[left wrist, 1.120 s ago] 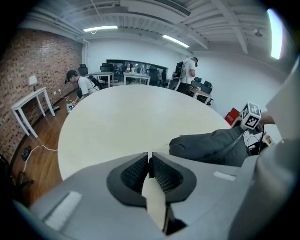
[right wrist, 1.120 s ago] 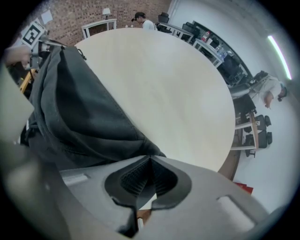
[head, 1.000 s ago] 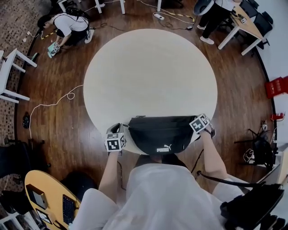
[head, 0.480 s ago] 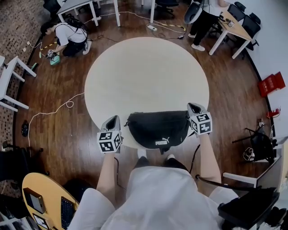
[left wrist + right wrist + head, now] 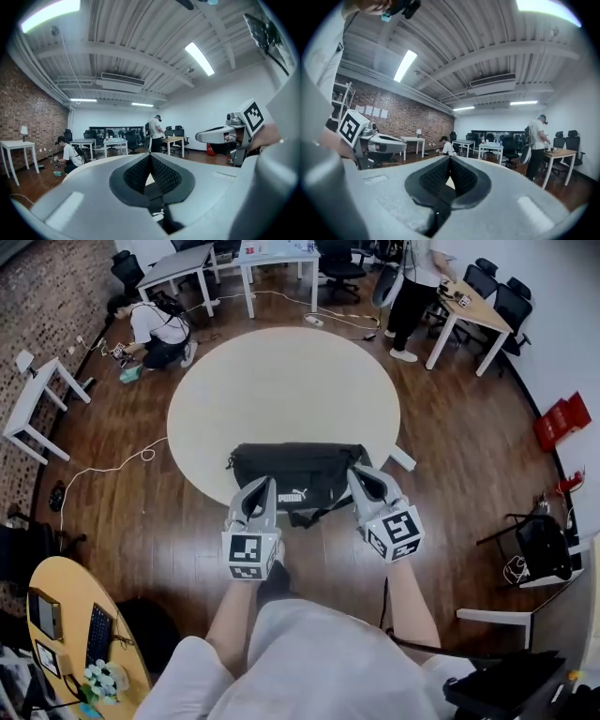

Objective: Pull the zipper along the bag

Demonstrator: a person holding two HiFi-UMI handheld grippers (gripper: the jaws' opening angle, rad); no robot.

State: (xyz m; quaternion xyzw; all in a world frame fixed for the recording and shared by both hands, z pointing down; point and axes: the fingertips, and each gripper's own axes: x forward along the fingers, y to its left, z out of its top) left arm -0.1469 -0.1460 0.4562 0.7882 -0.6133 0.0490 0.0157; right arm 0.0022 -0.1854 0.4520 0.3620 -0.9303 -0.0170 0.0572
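Observation:
A black waist bag [image 5: 298, 472] with a white logo lies at the near edge of the round cream table [image 5: 281, 381]; its strap hangs over the rim. Both grippers are raised off the bag, close to the person's body. My left gripper [image 5: 263, 487] is shut with nothing between its pads [image 5: 150, 158]. My right gripper [image 5: 362, 475] is also shut and empty [image 5: 450, 161]. Both gripper views look level across the room, so the bag does not show in them. The zipper pull cannot be made out.
One person crouches on the floor [image 5: 157, 322] at the far left and another stands at a desk [image 5: 412, 277] at the far right. White tables [image 5: 42, 399], office chairs and a floor cable [image 5: 112, 460] surround the table. A yellow round desk [image 5: 56, 634] is near left.
Both grippers left the bag's two ends, rose and drew back toward the person. The bag now lies alone on the table. The head view tilted up to show more of the room.

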